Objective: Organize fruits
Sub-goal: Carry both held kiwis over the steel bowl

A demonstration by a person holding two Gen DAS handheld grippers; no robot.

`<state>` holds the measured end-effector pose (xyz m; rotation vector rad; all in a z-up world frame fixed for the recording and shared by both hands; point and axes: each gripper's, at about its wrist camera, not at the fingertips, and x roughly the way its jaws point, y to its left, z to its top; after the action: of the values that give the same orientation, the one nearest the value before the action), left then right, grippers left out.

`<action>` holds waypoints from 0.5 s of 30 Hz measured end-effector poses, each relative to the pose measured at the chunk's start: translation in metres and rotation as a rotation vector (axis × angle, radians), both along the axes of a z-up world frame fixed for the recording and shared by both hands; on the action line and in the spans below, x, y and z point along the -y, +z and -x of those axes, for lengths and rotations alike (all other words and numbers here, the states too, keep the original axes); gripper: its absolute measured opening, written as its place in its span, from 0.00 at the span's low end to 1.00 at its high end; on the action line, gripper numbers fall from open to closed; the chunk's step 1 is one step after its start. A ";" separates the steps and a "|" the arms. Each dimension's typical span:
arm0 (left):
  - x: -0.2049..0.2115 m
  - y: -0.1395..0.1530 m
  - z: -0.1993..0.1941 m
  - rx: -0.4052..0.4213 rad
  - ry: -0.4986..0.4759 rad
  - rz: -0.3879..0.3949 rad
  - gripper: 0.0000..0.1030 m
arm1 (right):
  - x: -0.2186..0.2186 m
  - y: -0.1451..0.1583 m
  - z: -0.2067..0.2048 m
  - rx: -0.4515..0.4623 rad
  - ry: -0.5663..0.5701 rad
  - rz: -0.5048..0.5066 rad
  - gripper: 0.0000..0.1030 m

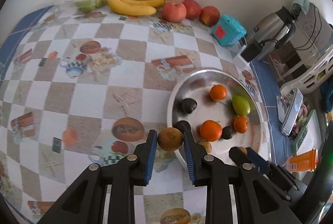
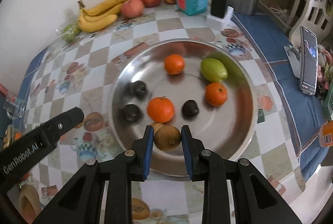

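both handheld tools were matte black plastic. the left gripper (image 1: pixel 170 138) and right gripper (image 2: pixel 167 136) each carried two angular fingers lined with ribbed blue pads (image 2: pixel 148 153), joined by round silver pivot screws (image 2: pixel 129 153). white lettering reading "genrobot.ai" ran along the left gripper's side in the right wrist view.
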<state>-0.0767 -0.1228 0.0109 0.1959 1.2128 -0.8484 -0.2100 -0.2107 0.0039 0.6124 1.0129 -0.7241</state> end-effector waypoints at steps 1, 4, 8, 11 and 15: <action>0.002 -0.001 0.001 -0.007 -0.005 0.002 0.27 | 0.003 -0.001 0.002 -0.003 -0.009 -0.001 0.27; 0.007 -0.001 0.004 0.004 -0.018 0.003 0.27 | 0.014 -0.004 0.007 -0.013 -0.032 -0.006 0.27; 0.010 -0.005 0.007 -0.014 -0.031 0.010 0.27 | 0.027 -0.013 0.015 -0.035 -0.067 -0.028 0.27; 0.014 -0.010 0.010 -0.011 -0.050 0.010 0.27 | 0.033 -0.023 0.020 -0.061 -0.090 -0.051 0.27; 0.017 -0.018 0.013 -0.013 -0.072 -0.002 0.27 | 0.035 -0.034 0.022 -0.085 -0.094 -0.097 0.27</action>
<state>-0.0900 -0.1403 -0.0072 0.2373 1.2245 -0.9116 -0.2323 -0.2453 -0.0305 0.7221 1.1085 -0.7928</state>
